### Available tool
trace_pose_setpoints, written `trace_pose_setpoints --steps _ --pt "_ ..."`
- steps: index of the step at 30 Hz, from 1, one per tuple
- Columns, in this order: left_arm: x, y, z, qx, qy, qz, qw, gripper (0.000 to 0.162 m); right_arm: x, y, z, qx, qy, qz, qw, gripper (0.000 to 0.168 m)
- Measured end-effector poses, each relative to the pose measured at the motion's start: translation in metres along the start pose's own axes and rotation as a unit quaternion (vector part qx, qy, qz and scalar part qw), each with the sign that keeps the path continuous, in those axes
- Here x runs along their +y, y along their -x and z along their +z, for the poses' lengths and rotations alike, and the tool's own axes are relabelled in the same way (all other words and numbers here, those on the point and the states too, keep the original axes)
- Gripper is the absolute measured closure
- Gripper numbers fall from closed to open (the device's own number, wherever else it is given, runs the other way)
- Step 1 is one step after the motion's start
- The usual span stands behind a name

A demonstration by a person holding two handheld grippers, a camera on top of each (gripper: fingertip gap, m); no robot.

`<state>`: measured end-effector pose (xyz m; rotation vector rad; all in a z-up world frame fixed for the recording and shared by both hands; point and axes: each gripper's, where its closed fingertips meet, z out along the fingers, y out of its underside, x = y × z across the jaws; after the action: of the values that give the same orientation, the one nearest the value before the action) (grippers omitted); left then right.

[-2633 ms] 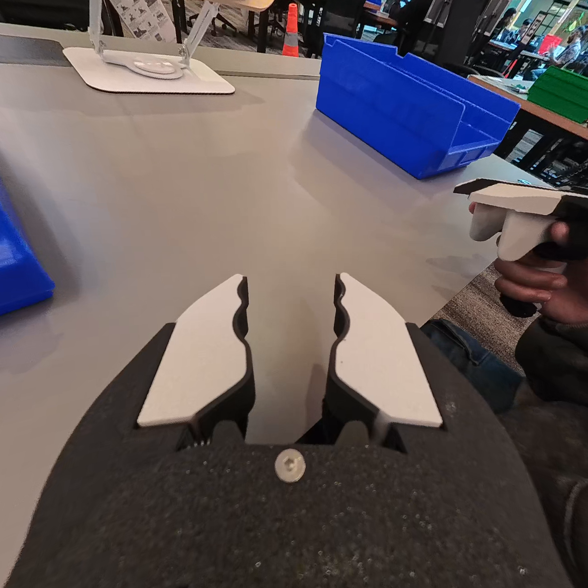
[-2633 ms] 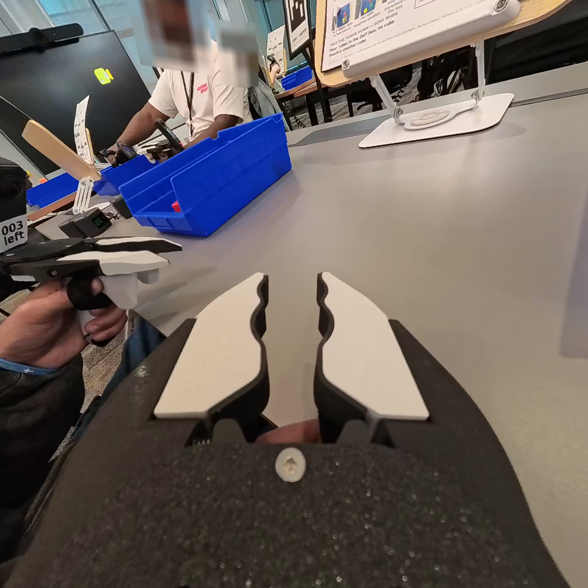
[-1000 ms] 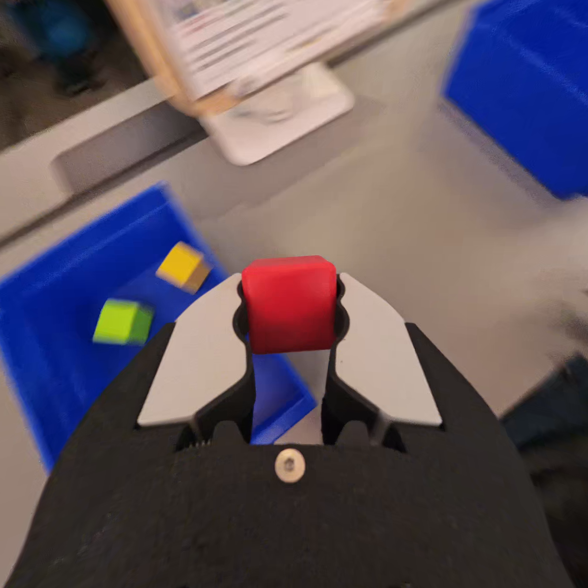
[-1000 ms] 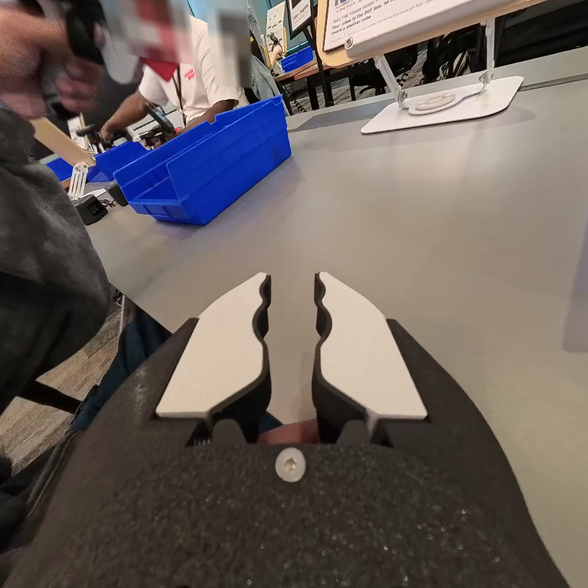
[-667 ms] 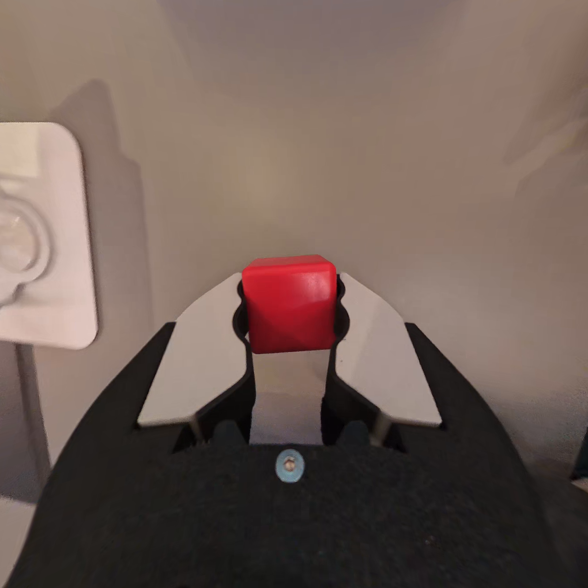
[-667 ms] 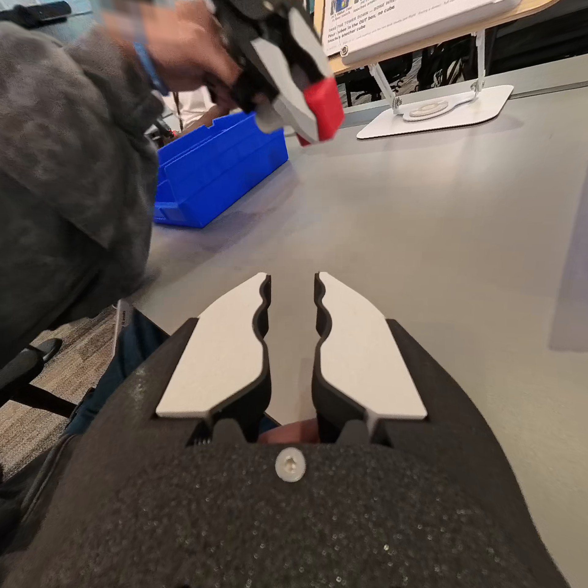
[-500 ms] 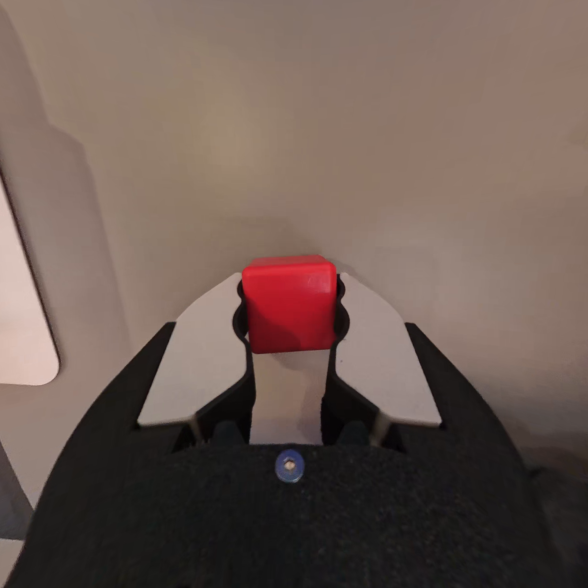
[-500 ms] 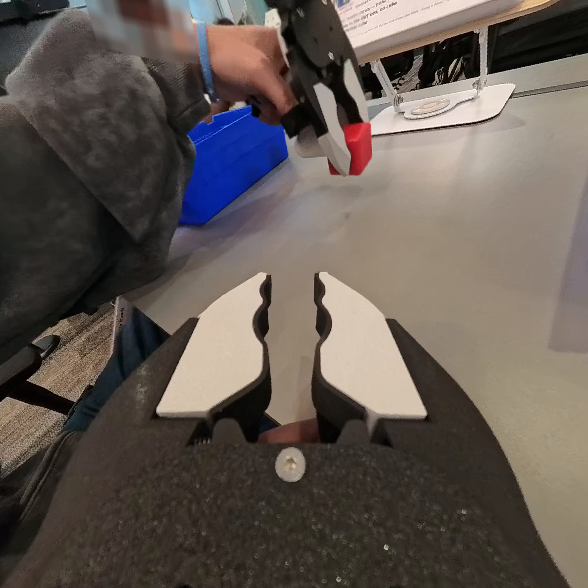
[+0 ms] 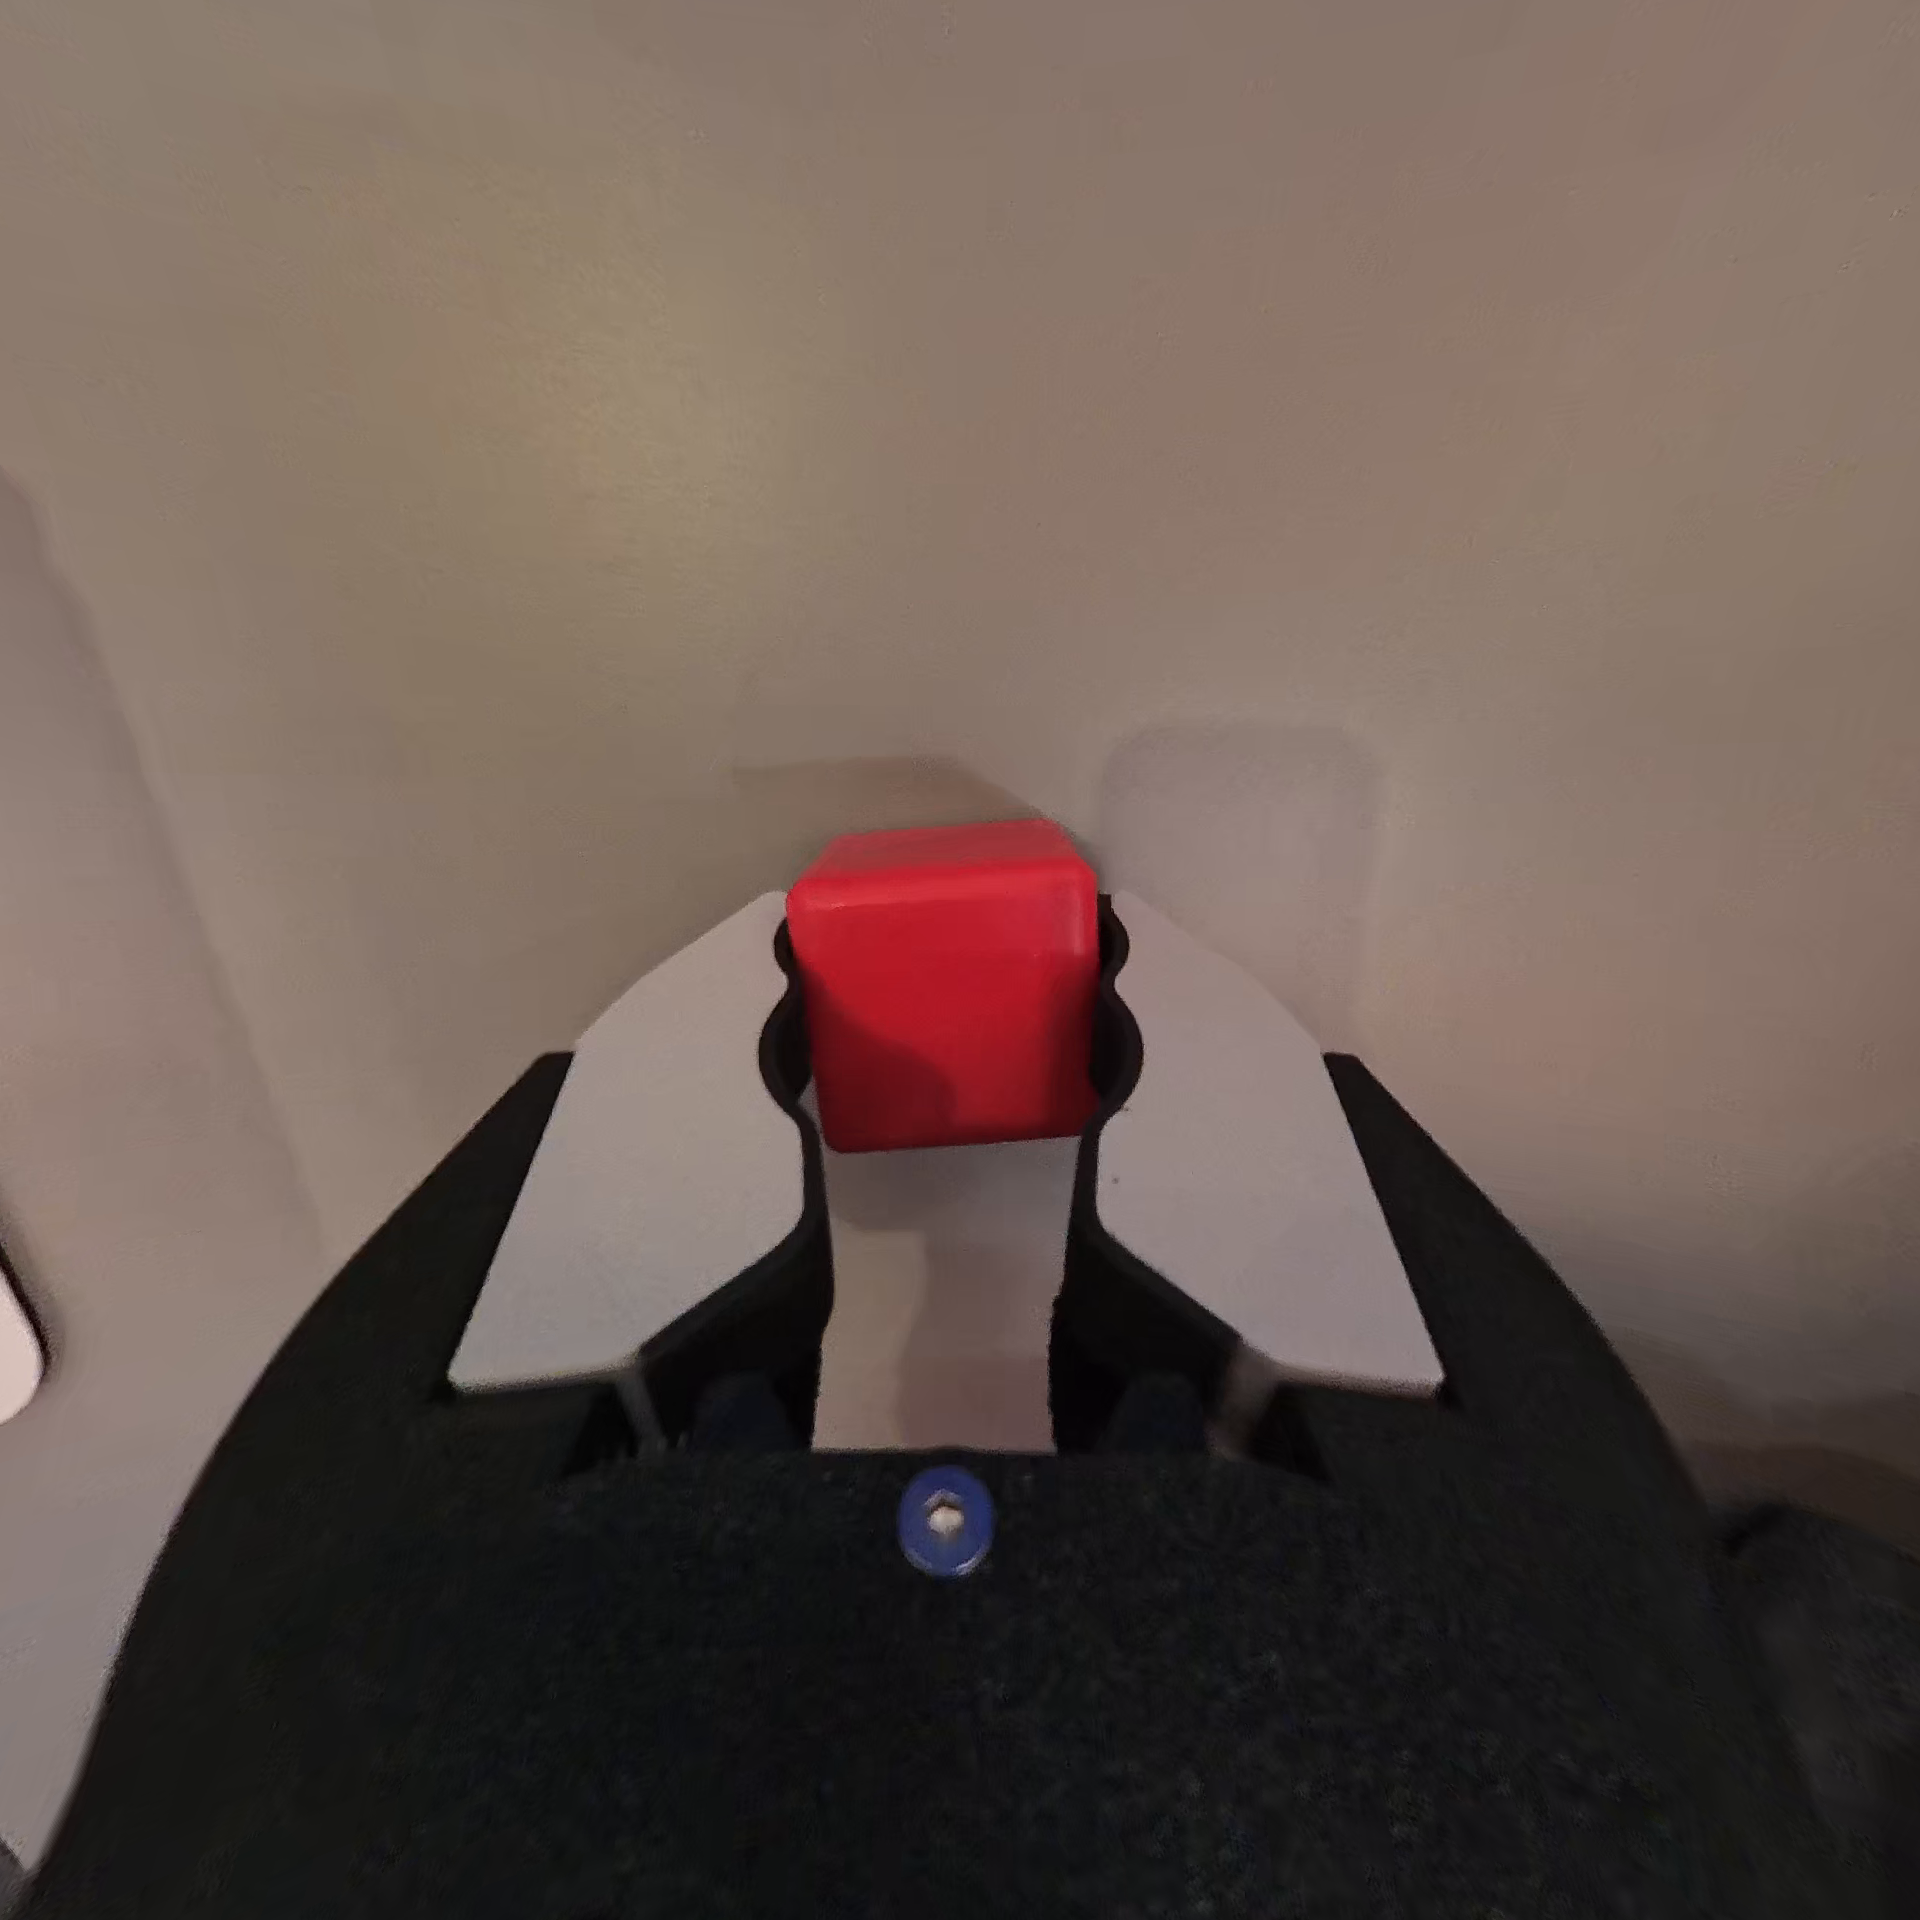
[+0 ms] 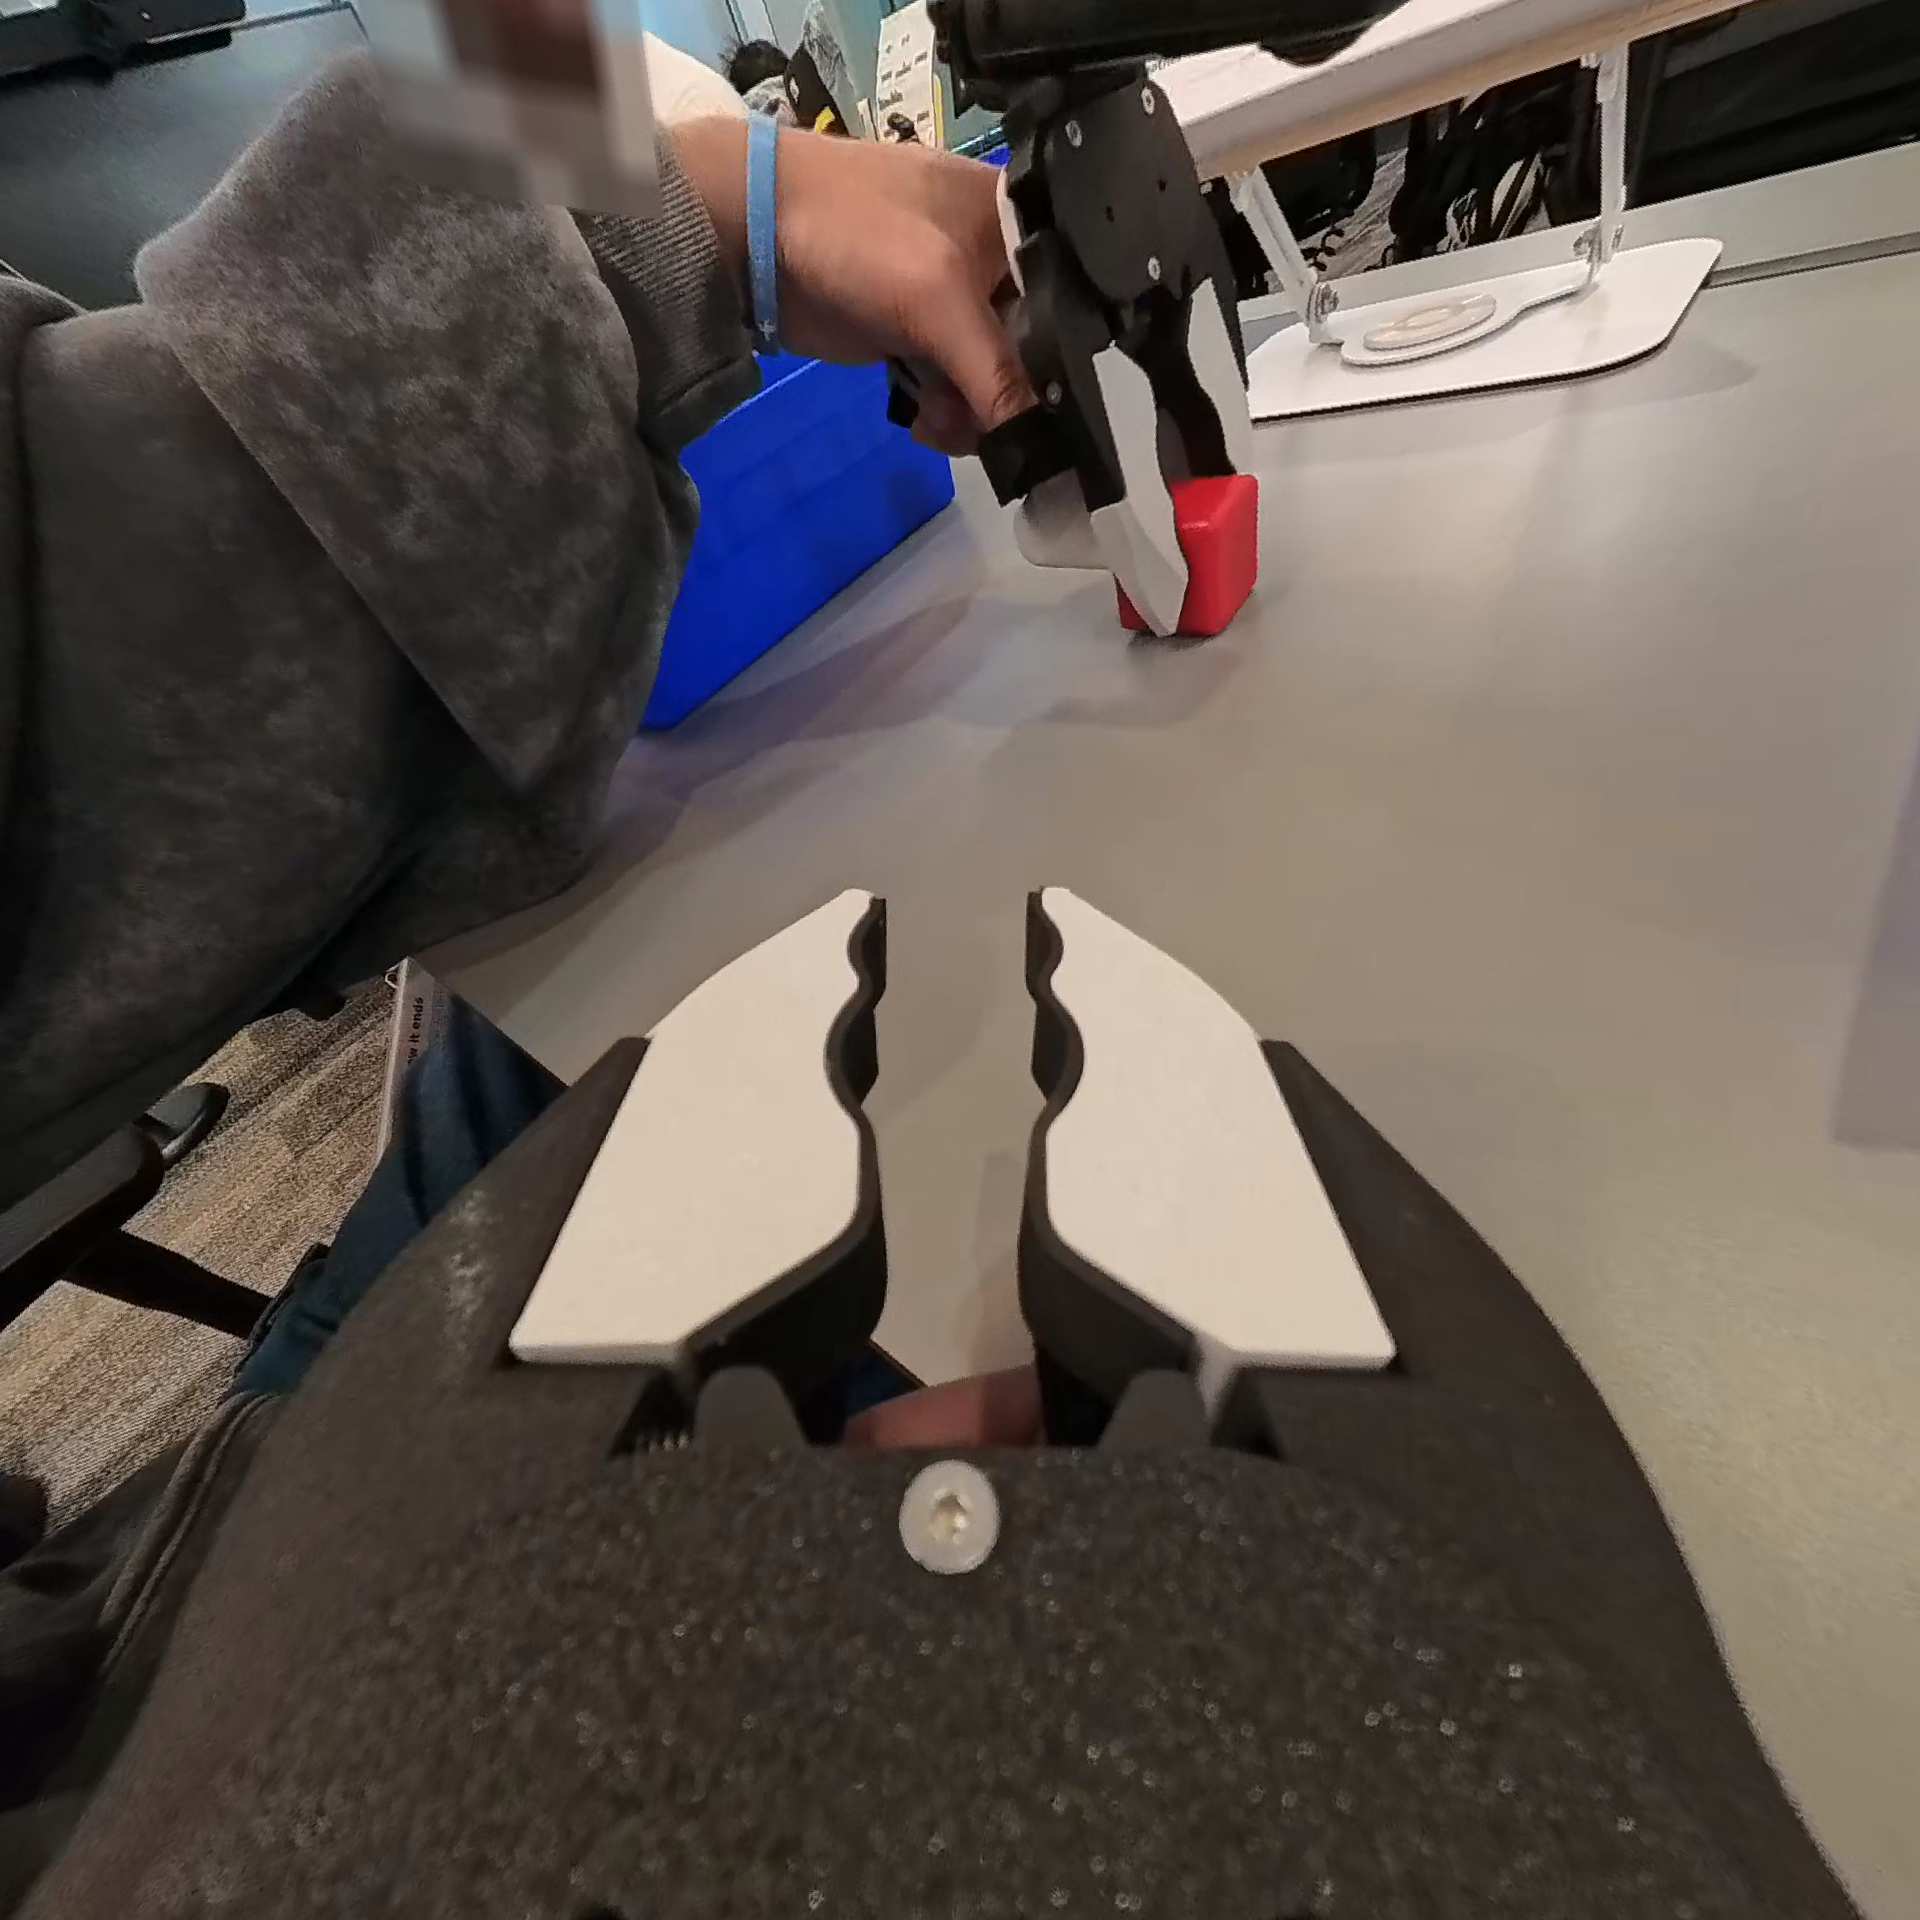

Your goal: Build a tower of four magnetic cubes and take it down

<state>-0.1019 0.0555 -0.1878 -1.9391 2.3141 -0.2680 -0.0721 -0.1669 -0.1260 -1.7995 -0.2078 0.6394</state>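
The left gripper (image 9: 943, 966) clamped the red cube (image 9: 943, 987), its underside hidden against the grey table (image 10: 1507, 790); the right gripper (image 10: 956, 935) stood parted, empty.

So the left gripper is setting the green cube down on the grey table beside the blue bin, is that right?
Not quite: the cube in the left gripper is red, not green, as the right wrist view shows. It is indeed at the grey table, beside the blue bin.

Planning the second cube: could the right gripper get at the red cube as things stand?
Probably not cleanly: the left gripper is clamped on the red cube, covering its sides. The table between is bare.
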Motion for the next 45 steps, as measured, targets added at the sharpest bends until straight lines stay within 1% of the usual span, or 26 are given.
trace_pose_setpoints --steps 2,4,5,7,9,11,12,14,16,17,18,21,23,24,25,27,28,31,34,37,40,43,44,45 --pt "0.002 0.001 0.000 -0.001 0.004 -0.018 1.000 0.110 0.000 0.000 0.000 -0.001 0.001 0.000 1.000 0.143" --pt "0.002 0.002 -0.008 -0.008 0.000 -0.030 1.000 0.091 0.000 0.000 -0.001 -0.001 0.001 0.000 1.000 0.143" --pt "0.001 0.000 -0.016 -0.012 -0.009 -0.037 0.999 0.090 0.000 0.000 -0.001 -0.001 0.000 0.001 1.000 0.143" --pt "-0.001 -0.005 -0.042 -0.039 -0.038 -0.053 0.997 0.088 0.000 -0.001 -0.001 -0.002 0.000 0.005 1.000 0.143" --pt "-0.001 -0.014 -0.078 -0.090 -0.089 -0.078 0.989 0.089 -0.002 -0.002 -0.002 -0.001 -0.002 0.007 1.000 0.143" --pt "0.007 -0.026 -0.119 -0.160 -0.161 -0.126 0.966 0.088 -0.002 -0.003 -0.002 0.001 -0.004 0.007 1.000 0.143" --pt "0.013 -0.035 -0.139 -0.191 -0.213 -0.158 0.945 0.089 -0.002 -0.004 -0.002 0.003 -0.004 0.007 1.000 0.143" --pt "0.036 -0.062 -0.171 -0.224 -0.316 -0.231 0.893 0.094 -0.003 -0.006 -0.002 0.010 -0.006 0.009 1.000 0.143" --pt "0.070 -0.088 -0.186 -0.250 -0.397 -0.308 0.828 0.095 -0.003 -0.007 -0.003 0.012 -0.008 0.011 1.000 0.142" --pt "0.089 -0.103 -0.186 -0.256 -0.425 -0.343 0.798 0.099 -0.004 -0.007 -0.003 0.013 -0.009 0.012 1.000 0.142" --pt "0.108 -0.119 -0.180 -0.259 -0.443 -0.371 0.774 0.103 -0.004 -0.008 -0.003 0.015 -0.009 0.012 1.000 0.142" --pt "0.166 -0.158 -0.152 -0.293 -0.451 -0.461 0.706 0.101 -0.003 -0.007 -0.003 0.014 -0.008 0.012 1.000 0.142" --pt "0.192 -0.182 -0.133 -0.314 -0.452 -0.501 0.669 0.101 -0.002 -0.006 -0.001 0.013 -0.006 0.007 1.000 0.142" --pt "0.202 -0.191 -0.121 -0.324 -0.446 -0.514 0.657 0.100 -0.001 -0.005 -0.001 0.016 -0.004 0.003 1.000 0.141" --pt "0.209 -0.200 -0.109 -0.329 -0.437 -0.524 0.653 0.100 -0.001 -0.005 0.000 0.018 -0.002 -0.002 1.000 0.141" --pt "0.214 -0.212 -0.088 -0.321 -0.418 -0.536 0.660 0.100 0.001 -0.004 0.001 0.019 0.001 -0.009 1.000 0.141" --pt "0.214 -0.214 -0.084 -0.312 -0.415 -0.538 0.664 0.100 0.001 -0.004 0.001 0.019 0.003 -0.011 1.000 0.141" --pt "0.212 -0.208 -0.096 -0.306 -0.419 -0.529 0.671 0.099 0.001 -0.003 0.002 0.017 0.003 -0.010 1.000 0.141" --pt "0.213 -0.189 -0.123 -0.319 -0.412 -0.503 0.690 0.099 0.002 -0.003 0.002 0.017 0.004 -0.011 1.000 0.142" --pt "0.226 -0.157 -0.149 -0.334 -0.366 -0.486 0.720 0.096 0.002 -0.003 0.001 0.017 0.004 -0.011 1.000 0.142" --pt "0.253 -0.110 -0.175 -0.346 -0.317 -0.503 0.726 0.093 0.003 -0.002 0.002 0.013 0.006 -0.010 1.000 0.142" --pt "0.279 -0.055 -0.194 -0.368 -0.273 -0.511 0.728 0.095 0.003 -0.001 0.002 0.013 0.007 -0.015 1.000 0.142" --pt "0.286 -0.036 -0.195 -0.370 -0.250 -0.503 0.740 0.095 0.003 -0.001 0.002 0.013 0.008 -0.016 1.000 0.142" --pt "0.293 -0.020 -0.192 -0.365 -0.216 -0.490 0.762 0.095 0.003 -0.001 0.002 0.013 0.009 -0.017 1.000 0.142"
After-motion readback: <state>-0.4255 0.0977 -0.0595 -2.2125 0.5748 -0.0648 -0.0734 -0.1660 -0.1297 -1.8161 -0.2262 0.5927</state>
